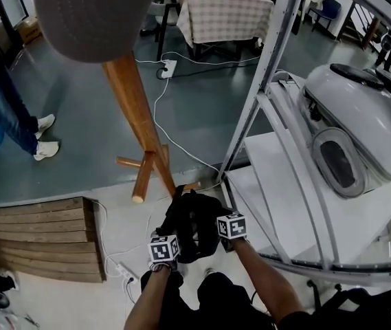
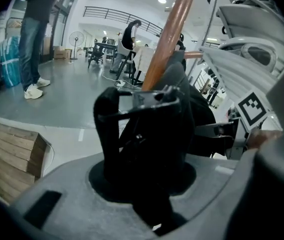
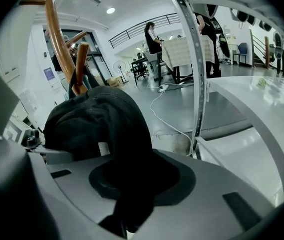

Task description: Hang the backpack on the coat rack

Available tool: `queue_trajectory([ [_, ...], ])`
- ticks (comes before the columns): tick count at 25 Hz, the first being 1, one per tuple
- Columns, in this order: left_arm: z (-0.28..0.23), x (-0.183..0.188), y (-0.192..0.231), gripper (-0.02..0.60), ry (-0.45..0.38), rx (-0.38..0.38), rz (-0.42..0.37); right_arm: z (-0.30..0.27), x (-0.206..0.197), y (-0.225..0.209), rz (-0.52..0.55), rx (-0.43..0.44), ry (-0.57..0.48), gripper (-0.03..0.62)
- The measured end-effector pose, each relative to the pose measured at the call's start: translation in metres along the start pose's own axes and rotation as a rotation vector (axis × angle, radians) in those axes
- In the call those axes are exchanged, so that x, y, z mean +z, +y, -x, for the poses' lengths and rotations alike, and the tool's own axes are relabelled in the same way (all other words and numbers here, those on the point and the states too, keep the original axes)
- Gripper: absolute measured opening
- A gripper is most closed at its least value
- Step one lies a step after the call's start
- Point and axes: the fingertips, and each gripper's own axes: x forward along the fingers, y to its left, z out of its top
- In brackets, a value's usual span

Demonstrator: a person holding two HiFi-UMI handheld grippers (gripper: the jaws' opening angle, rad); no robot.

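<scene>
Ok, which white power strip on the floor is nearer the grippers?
The power strip beside the wooden pallet, just left of the left gripper; the other strip lies far off by the table.

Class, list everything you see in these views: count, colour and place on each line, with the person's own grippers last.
black fabric backpack: one, black, low centre, near the rack's feet.
wooden coat rack: one, brown, pole rising ahead.
checked-cloth table: one, beige, far top.
white power strip: one, white, grey floor beyond rack.
slatted wooden platform: one, brown, lower left.
rounded white machine: one, white, right.
white metal frame: one, white, beside machine.
bystander: one, blue jeans, white shoes, left.
left gripper: one, grey, shut on backpack.
right gripper: one, grey, shut on backpack.
</scene>
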Motion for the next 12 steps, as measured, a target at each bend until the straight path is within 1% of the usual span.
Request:
queue_trajectory([
  [12,-0.012,0.001,0.011,0.124,0.005,0.006,-0.025,-0.019,0.001,-0.005,-0.018,-0.026,0.015,0.11],
])
